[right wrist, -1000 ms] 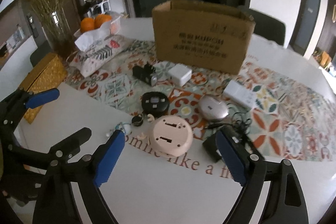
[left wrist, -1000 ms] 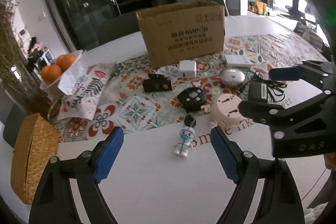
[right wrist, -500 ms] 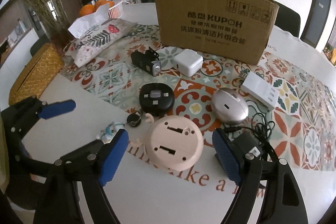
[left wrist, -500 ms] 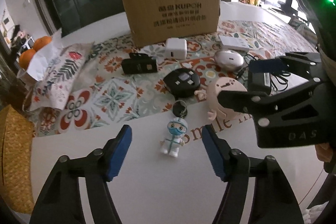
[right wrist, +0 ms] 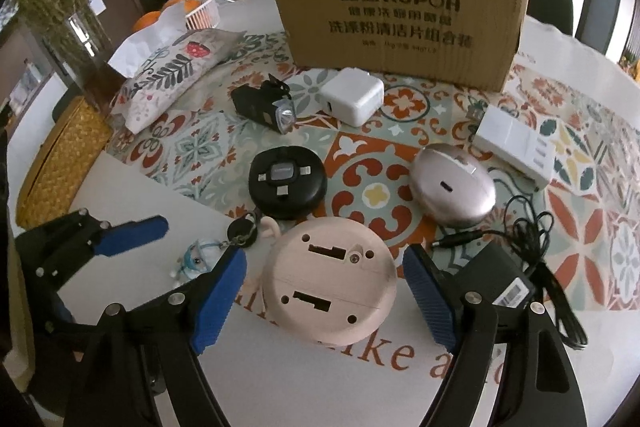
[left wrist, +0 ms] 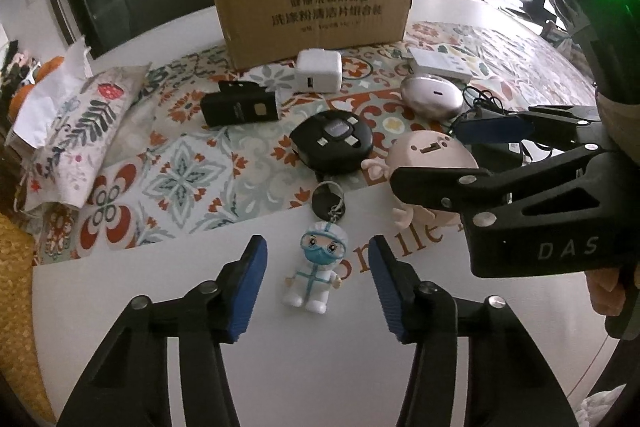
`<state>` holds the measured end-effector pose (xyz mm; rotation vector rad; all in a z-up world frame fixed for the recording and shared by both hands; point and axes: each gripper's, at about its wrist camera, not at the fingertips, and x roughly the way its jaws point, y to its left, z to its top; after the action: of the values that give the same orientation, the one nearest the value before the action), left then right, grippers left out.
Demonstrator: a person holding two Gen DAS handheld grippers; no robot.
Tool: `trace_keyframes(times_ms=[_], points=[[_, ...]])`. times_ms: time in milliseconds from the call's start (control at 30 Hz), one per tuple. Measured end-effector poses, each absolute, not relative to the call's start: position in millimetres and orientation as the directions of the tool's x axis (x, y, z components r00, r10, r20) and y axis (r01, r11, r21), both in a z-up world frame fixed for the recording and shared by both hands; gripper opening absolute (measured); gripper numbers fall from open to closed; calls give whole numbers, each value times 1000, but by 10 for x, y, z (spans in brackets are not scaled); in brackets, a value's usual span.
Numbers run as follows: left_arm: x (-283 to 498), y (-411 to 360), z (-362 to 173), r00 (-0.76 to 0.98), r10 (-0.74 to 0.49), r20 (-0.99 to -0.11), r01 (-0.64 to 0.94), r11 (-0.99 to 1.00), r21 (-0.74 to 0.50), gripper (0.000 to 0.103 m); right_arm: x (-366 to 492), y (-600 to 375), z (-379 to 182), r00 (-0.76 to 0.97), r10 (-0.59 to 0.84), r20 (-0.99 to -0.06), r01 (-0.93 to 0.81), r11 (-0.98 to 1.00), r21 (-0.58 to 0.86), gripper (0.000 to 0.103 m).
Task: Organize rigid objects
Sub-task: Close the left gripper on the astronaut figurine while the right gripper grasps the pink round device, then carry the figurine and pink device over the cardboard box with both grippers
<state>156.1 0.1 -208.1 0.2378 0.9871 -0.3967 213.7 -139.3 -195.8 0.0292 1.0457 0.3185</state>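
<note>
Left hand-held gripper [left wrist: 316, 281] spread, doll keyring [left wrist: 318, 267] lying between its fingers, long axis pointing far. Right hand-held gripper [right wrist: 324, 301] spread round pink round toy [right wrist: 330, 281].

soft daylight's coming in from the windows on my right, blown out white there. the table [left wrist: 320, 367] reads bright with faint shadows. both fisheye views bend hard at the edges, corners black, centre sharp.

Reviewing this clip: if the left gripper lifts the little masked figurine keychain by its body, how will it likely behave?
The figurine keychain looks small and hard, so probably light and stiff. Its ring and black tag would likely dangle and swing. The rounded body may slip between the left gripper's open jaws.
</note>
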Motion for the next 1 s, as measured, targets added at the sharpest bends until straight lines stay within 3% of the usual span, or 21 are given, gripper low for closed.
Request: trace_keyframes(times_ms=[333, 567, 1000], points=[[1624, -15, -2209, 469, -223, -855, 427, 904, -2, 40, 2222, -1417, -2120, 422, 290, -859, -211, 953, 218, 80], [1660, -2, -2245, 468, -228, -854, 418, 908, -13, 27, 2243, -1410, -2171, 415, 294, -861, -189, 953, 235, 75], [1603, 68, -2005, 540, -221, -812, 381, 925, 1, 27, 2129, -1438, -2072, 433, 293, -852, -170, 955, 242, 75]])
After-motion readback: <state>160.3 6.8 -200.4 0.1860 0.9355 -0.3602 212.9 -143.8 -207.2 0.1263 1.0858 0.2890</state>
